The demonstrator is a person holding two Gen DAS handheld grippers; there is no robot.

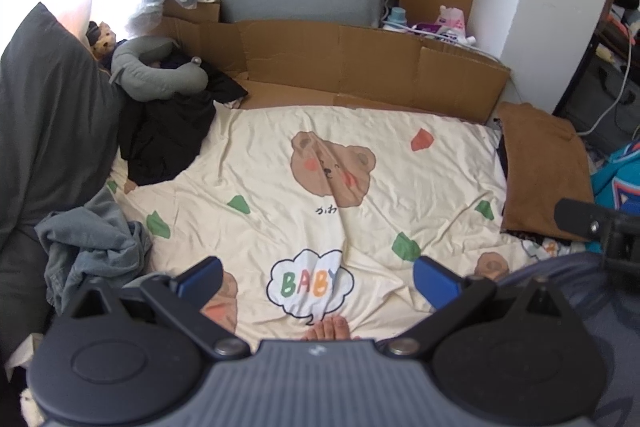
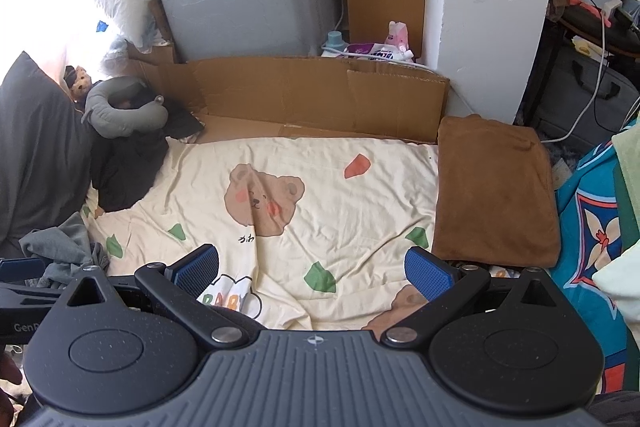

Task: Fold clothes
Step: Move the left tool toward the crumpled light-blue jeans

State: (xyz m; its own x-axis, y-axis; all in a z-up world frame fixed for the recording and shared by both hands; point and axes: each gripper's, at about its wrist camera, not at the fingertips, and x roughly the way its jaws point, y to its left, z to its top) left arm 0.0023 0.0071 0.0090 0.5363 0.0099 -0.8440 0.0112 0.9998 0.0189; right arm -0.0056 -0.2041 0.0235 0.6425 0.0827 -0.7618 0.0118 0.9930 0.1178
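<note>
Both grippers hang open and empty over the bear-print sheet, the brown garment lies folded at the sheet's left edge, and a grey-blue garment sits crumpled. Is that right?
One thing is wrong: the brown garment lies folded at the right edge of the bear-print sheet, as the right wrist view shows. The rest stands: left gripper and right gripper are open and empty, and the grey-blue garment sits crumpled at the left.

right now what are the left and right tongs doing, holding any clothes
Left tongs: open, holding nothing, above the cream bear-print bedsheet.
Right tongs: open, holding nothing, above the same sheet.
</note>
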